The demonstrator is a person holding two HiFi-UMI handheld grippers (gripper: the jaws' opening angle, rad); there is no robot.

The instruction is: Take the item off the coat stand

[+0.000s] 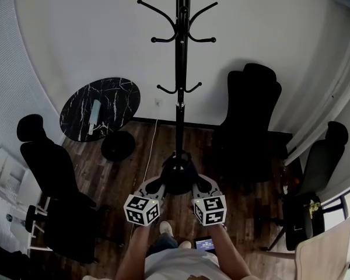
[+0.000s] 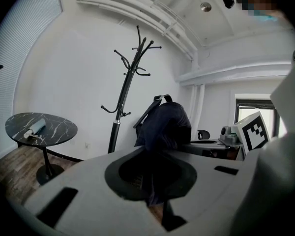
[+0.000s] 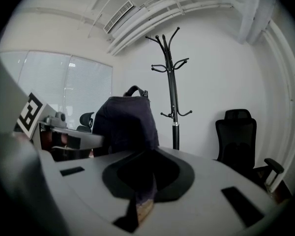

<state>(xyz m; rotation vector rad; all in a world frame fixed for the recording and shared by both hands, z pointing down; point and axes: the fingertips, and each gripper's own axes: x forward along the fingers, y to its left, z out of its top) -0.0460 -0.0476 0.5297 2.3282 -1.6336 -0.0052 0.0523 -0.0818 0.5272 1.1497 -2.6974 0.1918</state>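
A: Left gripper, what state?
B: Clenched. In the left gripper view its jaws pinch a fold of dark cloth, part of the bag.
A: Right gripper?
B: Same, closed tight on the bag's fabric from the other side.
A: So where's the bag?
B: Off the coat stand. It's held low between the two grippers. In the head view it covers the foot of the pole. Both gripper views show it well apart from the hooks. It's dark, with a strap loop at the top.
A: Anything else around?
B: A round marble table left of the stand, with a pale object lying on it. A black office chair to the right and a second chair at far left. The floor is wood.
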